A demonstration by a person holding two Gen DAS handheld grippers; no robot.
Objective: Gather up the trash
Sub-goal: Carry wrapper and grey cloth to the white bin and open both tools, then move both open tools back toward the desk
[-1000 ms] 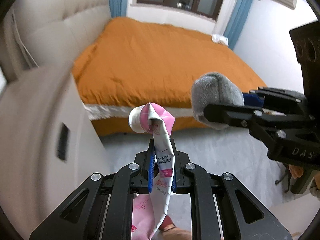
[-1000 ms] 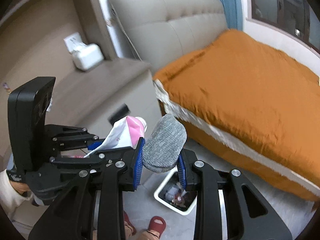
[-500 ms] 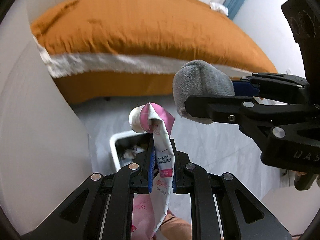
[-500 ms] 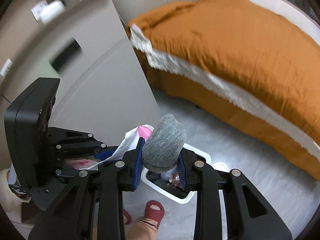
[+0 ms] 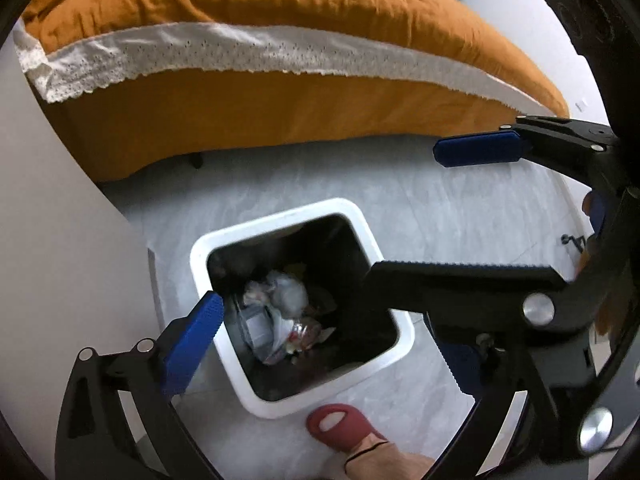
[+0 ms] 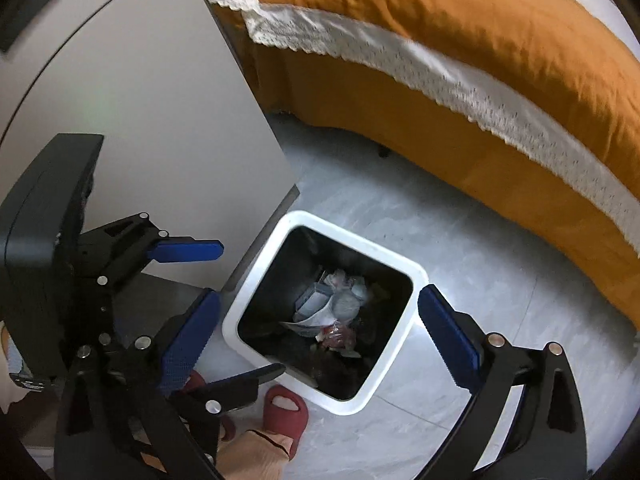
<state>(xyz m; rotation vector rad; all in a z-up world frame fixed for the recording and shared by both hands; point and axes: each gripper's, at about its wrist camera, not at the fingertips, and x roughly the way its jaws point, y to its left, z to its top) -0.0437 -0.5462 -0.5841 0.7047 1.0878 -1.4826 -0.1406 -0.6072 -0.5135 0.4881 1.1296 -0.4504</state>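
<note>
Both claws empty over the bin
Right claw point(image 6: 320, 344) and left claw point(image 6: 182, 270) gape wide; trash bin point(image 6: 416, 276) sits directly beneath them.

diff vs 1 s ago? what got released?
Both let go: the left gripper dropped the pink-and-white squeeze tube, the right gripper the grey sock. Both now gape empty over the white square trash bin. The orange-covered bed stayed put.
</note>
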